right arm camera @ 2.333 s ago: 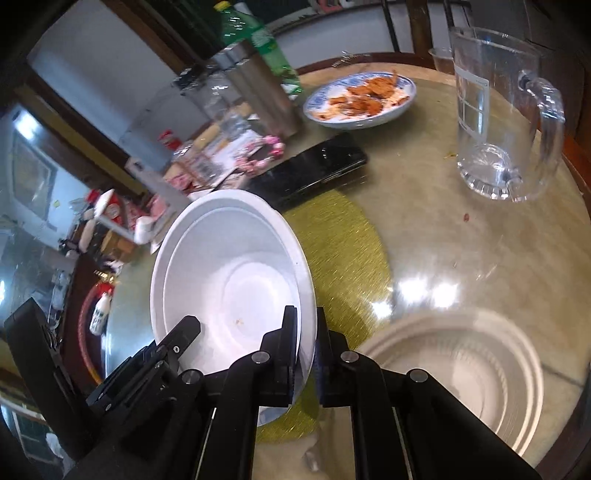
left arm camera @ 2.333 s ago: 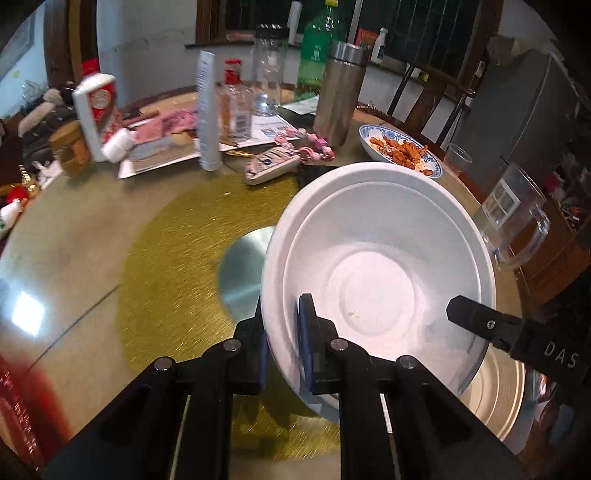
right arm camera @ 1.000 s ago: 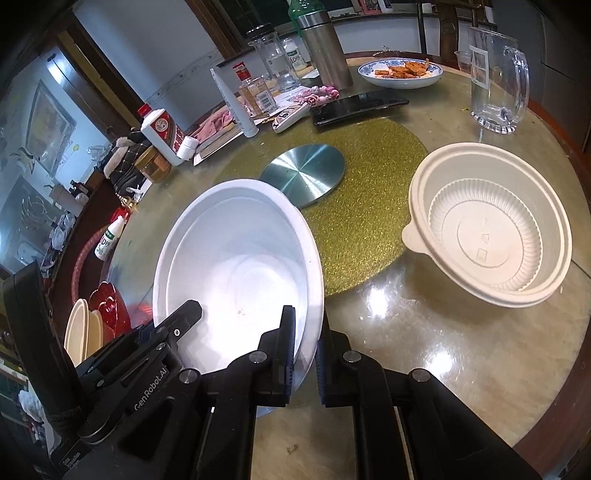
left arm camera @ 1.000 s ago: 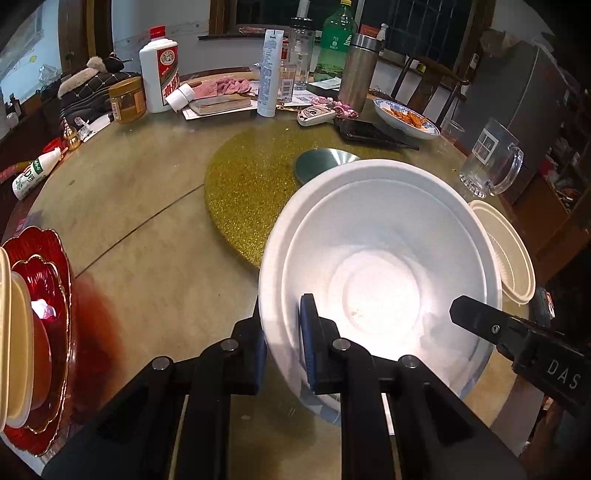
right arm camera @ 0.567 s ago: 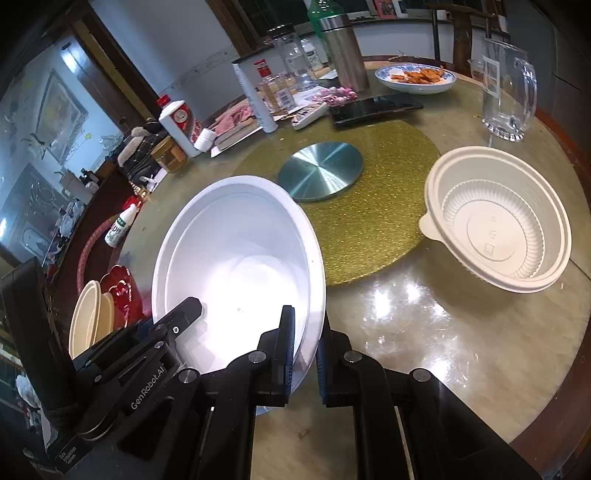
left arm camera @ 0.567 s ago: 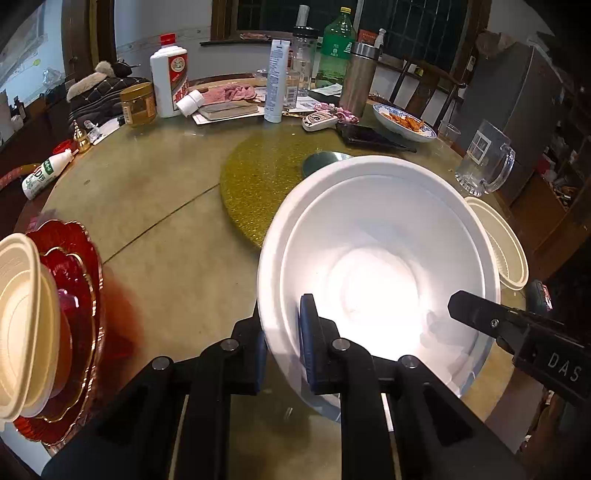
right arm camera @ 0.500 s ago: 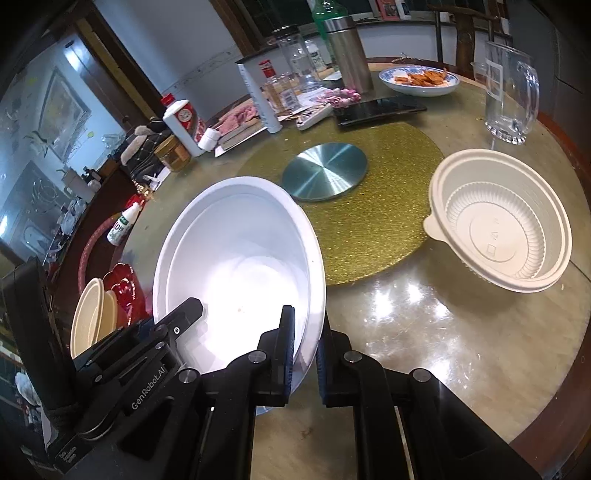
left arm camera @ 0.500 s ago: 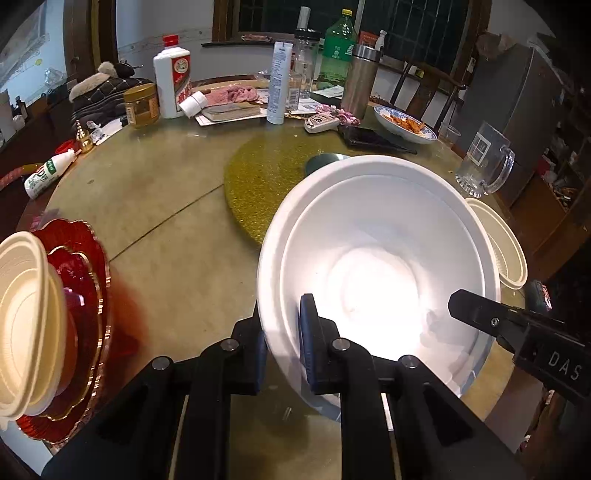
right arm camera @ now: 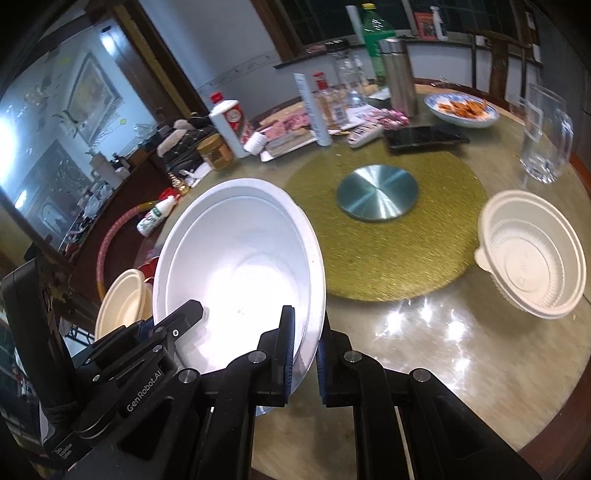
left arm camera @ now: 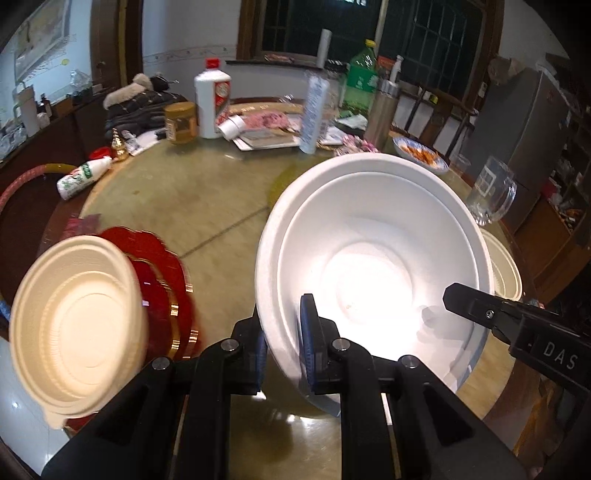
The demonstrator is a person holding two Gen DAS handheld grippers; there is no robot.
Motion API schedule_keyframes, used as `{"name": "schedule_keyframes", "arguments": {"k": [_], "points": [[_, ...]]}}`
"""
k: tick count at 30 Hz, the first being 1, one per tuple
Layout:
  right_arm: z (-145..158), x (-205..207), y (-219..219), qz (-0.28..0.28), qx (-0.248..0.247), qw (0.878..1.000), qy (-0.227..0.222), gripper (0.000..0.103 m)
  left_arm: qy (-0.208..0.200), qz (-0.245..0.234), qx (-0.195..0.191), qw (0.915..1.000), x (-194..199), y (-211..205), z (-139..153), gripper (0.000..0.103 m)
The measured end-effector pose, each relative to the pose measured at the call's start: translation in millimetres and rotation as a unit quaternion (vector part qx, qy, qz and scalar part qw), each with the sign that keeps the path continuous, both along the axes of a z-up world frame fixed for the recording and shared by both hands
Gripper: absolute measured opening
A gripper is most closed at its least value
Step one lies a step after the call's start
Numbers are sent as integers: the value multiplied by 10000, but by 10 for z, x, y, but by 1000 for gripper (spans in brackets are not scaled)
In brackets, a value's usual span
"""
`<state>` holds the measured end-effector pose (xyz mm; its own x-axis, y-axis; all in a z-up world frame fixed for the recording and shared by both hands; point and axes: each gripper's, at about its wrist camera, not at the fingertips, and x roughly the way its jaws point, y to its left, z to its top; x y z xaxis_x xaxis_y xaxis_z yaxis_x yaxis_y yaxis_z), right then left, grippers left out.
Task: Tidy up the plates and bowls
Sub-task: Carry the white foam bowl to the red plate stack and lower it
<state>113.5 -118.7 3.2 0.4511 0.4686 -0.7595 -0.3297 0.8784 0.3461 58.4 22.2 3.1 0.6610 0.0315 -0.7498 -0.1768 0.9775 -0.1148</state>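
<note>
Red plates (left arm camera: 162, 284) blurred, partly hidden under cream bowl (left arm camera: 77, 325), glass mug (left arm camera: 491, 195) smeared

Dark-framed windows (left arm camera: 424, 40) are showing night outside, set in a white wall (left arm camera: 177, 33). A grey refrigerator (left arm camera: 517, 122) is standing at right, wooden chairs (right arm camera: 498, 55) are ringing the round table (left arm camera: 207, 206).

This is a home dining room. A large round table (right arm camera: 424, 332) with a gold lazy Susan (right arm camera: 388, 221) fills the middle. At twelve o'clock stand a liquor bottle (left arm camera: 212, 99), a green soda bottle (left arm camera: 360, 79), a steel flask (left arm camera: 382, 114) and a plate of food (right arm camera: 461, 109). Dark-framed windows (left arm camera: 436, 44) sit behind, a framed picture (right arm camera: 94, 94) hangs at ten o'clock, and a grey fridge (left arm camera: 517, 133) stands at two.
</note>
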Motion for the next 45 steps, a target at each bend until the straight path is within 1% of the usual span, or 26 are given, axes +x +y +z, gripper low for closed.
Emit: {"name": "schedule_keyframes", "arguments": {"k": [7,10,15,21,28,35,40,45], "points": [[264,-71,373,418,96,9986,-308,10,-366,330,17,9988,-262,334,283,14],[350,-112,598,675,157,9968,-387,10,-498,516,15,9974,-397,537,396,14],[412,-181,998,1096,245,9928,-409,10,-587,853,76,9946,-563,863,460,14],[415,-232,1454,1508,209,9875,-403,10,-506,1262,44,9907,-689,1186,366,14],[339,-280,1775,1800,149,9831,-283,10,-399,1460,37,9885,-804,1401,267,14],[222,-299,1959,1992,114,9799,-77,10,-282,1554,167,9873,-887,1492,214,14],[127,-287,2089,2128,51,9770,95,11,-171,1621,144,9865,-927,1539,130,14],[66,-279,2154,2189,-21,9756,174,11,-94,1644,105,9863,-941,1586,75,14]]}}
